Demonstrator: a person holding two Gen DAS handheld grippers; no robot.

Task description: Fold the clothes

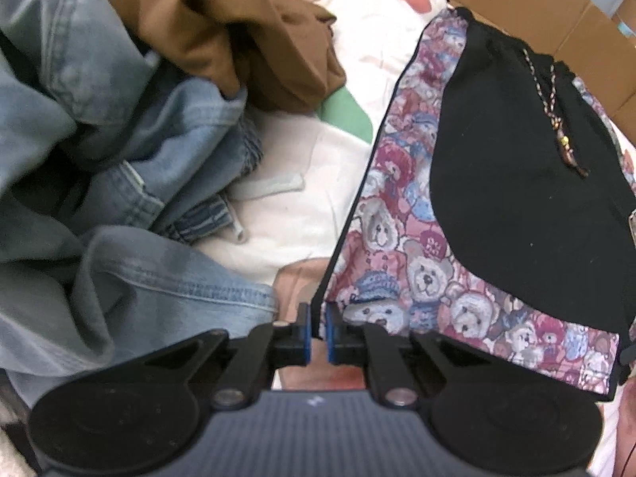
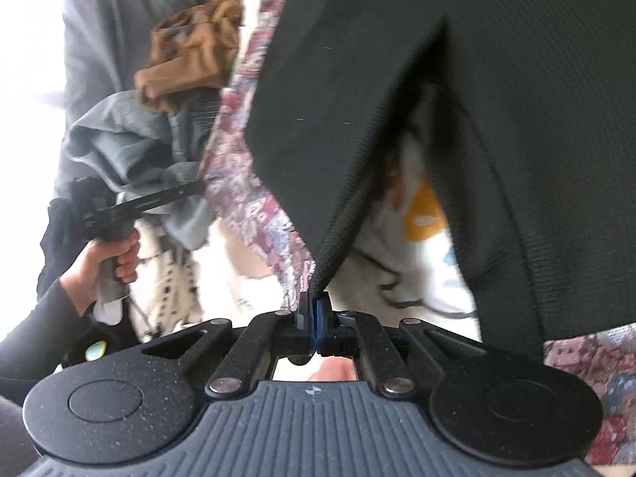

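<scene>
A garment of teddy-bear print (image 1: 401, 214) with a large black panel (image 1: 516, 183) and a beaded zip cord (image 1: 550, 95) lies spread over the white bedding. My left gripper (image 1: 317, 318) is shut on its black-piped left edge near the lower corner. In the right wrist view the same garment hangs as a black sheet (image 2: 437, 99) with a bear-print strip (image 2: 246, 183). My right gripper (image 2: 314, 306) is shut on the black fabric's edge, which runs up from the pads. The left gripper (image 2: 194, 189) shows there too, pinching the print strip.
Crumpled denim clothes (image 1: 99, 159) and a brown garment (image 1: 238, 31) are heaped at the left. The white printed bedding (image 1: 310, 206) lies beneath, with a cardboard box (image 1: 556, 8) at the top right. A person's hand (image 2: 107, 262) in a dark sleeve holds the left gripper's handle.
</scene>
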